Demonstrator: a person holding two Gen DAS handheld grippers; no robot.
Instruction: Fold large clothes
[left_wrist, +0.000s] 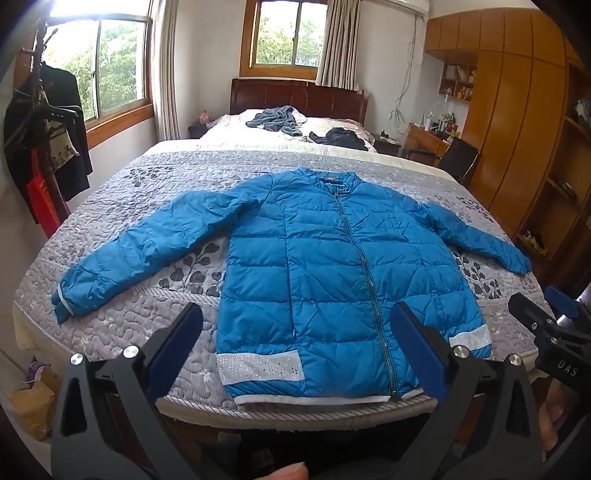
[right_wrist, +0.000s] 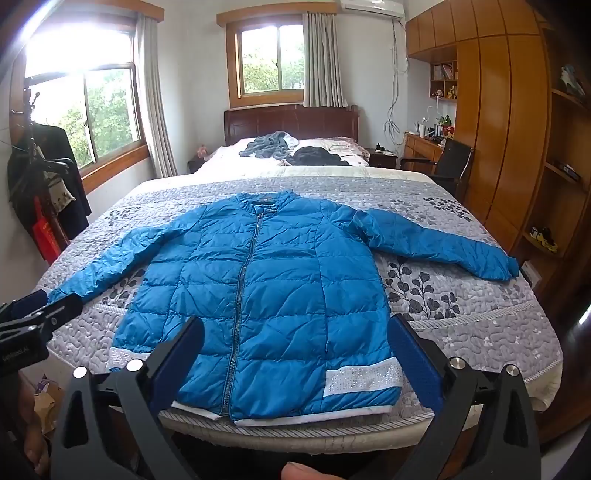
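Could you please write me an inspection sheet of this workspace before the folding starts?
Surface: bed with a grey leaf-patterned quilt, lying flat.
Job's things: blue puffer jacket spread face up, zipped, both sleeves out to the sides, hem at the near edge of the bed.
Clutter: grey garment and dark garment heaped near the headboard, apart from the jacket.
Grippers: left claw open, holding nothing; right claw open, holding nothing; both hover at the foot of the bed.
Cables: wires hang down the far wall by the desk, away from the bed.
Surroundings: two windows, coat rack with dark clothes, wooden wardrobe, desk and chair.
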